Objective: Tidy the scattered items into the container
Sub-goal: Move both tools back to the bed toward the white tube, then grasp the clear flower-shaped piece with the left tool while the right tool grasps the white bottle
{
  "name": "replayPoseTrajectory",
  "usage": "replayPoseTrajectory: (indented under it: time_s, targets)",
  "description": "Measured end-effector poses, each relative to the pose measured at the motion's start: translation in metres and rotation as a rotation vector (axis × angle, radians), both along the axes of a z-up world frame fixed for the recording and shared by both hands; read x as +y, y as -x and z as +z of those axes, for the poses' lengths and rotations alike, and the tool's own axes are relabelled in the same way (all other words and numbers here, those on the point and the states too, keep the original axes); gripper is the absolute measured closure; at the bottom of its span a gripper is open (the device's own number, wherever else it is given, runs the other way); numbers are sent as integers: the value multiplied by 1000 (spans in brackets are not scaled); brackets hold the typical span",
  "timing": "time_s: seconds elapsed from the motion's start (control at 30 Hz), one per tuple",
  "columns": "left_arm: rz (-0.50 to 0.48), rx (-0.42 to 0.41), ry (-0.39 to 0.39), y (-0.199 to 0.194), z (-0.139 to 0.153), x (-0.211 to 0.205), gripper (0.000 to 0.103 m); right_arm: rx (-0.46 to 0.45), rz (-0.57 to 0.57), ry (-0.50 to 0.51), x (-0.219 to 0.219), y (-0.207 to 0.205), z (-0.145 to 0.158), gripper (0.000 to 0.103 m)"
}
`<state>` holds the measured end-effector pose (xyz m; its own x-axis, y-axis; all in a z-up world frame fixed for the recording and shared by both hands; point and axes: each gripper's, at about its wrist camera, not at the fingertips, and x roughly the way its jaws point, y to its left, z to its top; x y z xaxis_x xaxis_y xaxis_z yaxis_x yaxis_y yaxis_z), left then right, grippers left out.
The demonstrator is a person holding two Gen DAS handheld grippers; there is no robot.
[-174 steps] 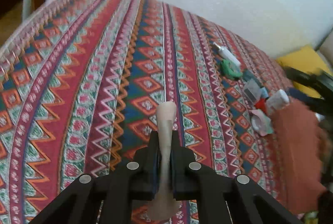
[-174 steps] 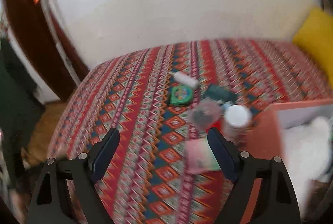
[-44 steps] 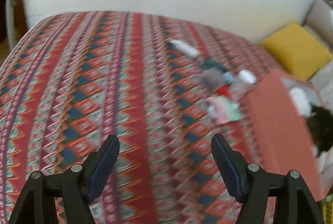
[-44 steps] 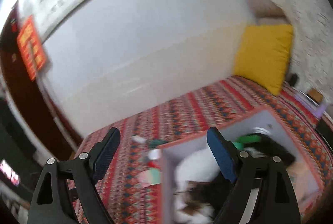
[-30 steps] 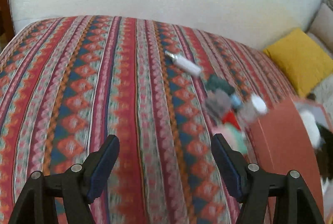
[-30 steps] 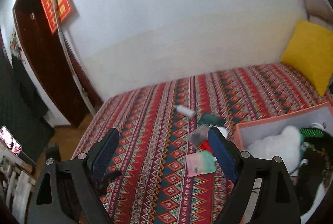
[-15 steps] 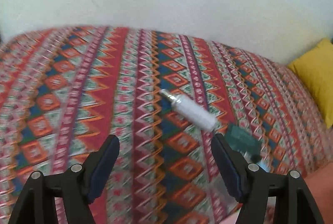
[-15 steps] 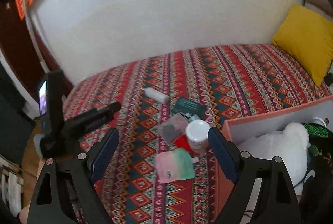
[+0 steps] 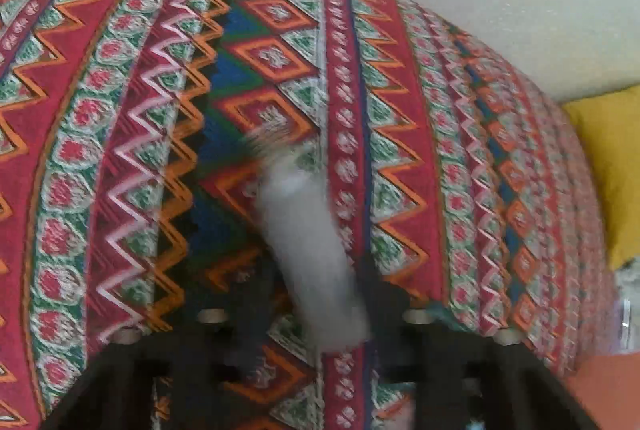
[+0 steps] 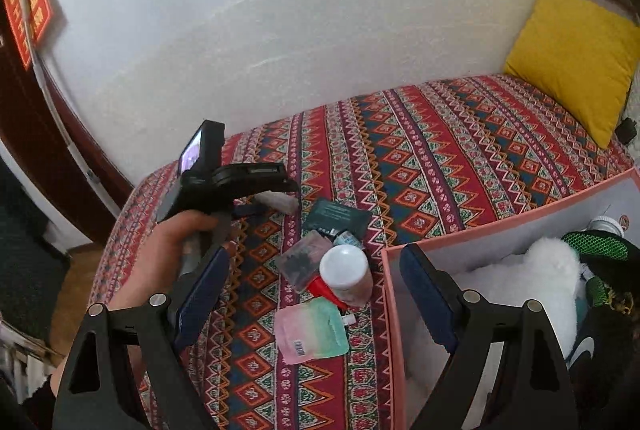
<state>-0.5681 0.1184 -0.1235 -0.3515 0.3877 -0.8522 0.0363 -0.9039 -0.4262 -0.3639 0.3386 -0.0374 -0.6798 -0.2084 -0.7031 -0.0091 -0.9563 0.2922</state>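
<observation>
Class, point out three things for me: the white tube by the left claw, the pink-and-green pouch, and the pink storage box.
white tube (image 9: 308,254), left wrist view, middle of its blurred body.
pink-and-green pouch (image 10: 310,330), right wrist view, centre of its flat face.
pink storage box (image 10: 392,314), right wrist view, its near-left wall edge.

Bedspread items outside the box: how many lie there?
7: white tube by the left gripper, dark card, clear bag, small blue item, white-lidded jar, red item, pink-green pouch; more may hide underneath.
</observation>
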Motion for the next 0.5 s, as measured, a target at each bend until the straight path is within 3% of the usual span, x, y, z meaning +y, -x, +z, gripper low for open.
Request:
replayPoseTrajectory:
  time_s: [0.07, 0.17, 0.23, 0.4, 0.5]
  targets:
    - [3, 1, -9, -16, 4, -10, 76, -16, -4, -4, -1, 3, -4, 14]
    - [-34, 64, 22, -63, 24, -40, 76, -16, 2, -5, -3, 4, -5, 14]
    - [-38, 116, 42, -124, 37, -80, 76, -8, 10, -6, -7, 3, -3, 14]
    - [-12, 96, 27, -249, 34, -168, 76, -19, 72, 40, -26, 6, -7, 15]
    - [32, 105, 60, -293, 25, -203, 76, -90, 102, 31, -38, 25, -18, 23]
